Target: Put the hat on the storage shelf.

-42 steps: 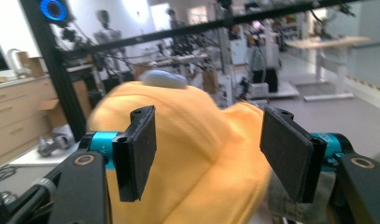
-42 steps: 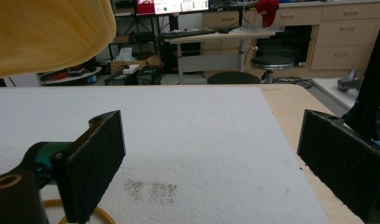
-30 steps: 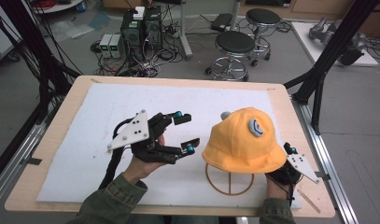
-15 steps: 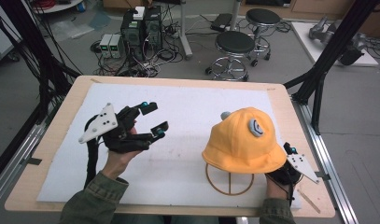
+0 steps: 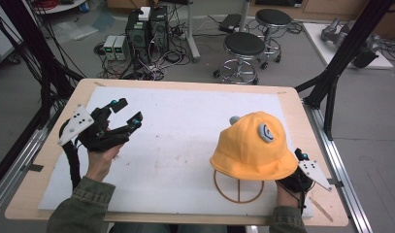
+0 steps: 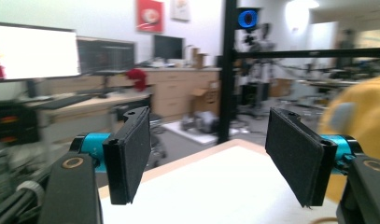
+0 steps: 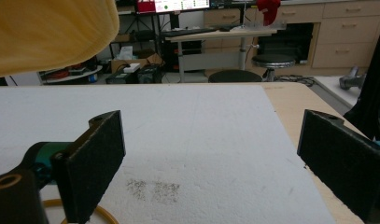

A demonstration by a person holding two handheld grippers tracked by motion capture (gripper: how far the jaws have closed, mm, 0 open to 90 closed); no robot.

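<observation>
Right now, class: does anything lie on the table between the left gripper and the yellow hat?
Nothing visible does. In the high view, only bare white mat lies between the left gripper, jaws open, and the yellow hat on its stand.

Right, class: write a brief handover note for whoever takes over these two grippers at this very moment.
Left gripper: open, empty, held above the left side of the white foam mat, away from the hat.
Right gripper: open, empty, low at the table's near right corner, beside the hat's brim.
Yellow fabric bucket hat: sits on the tan ring-shaped stand, on the right side of the mat.
Done: hat looks placed on the stand; neither gripper holds it.
Left: probably check that the hat sits straight, then draw the right gripper back.
</observation>
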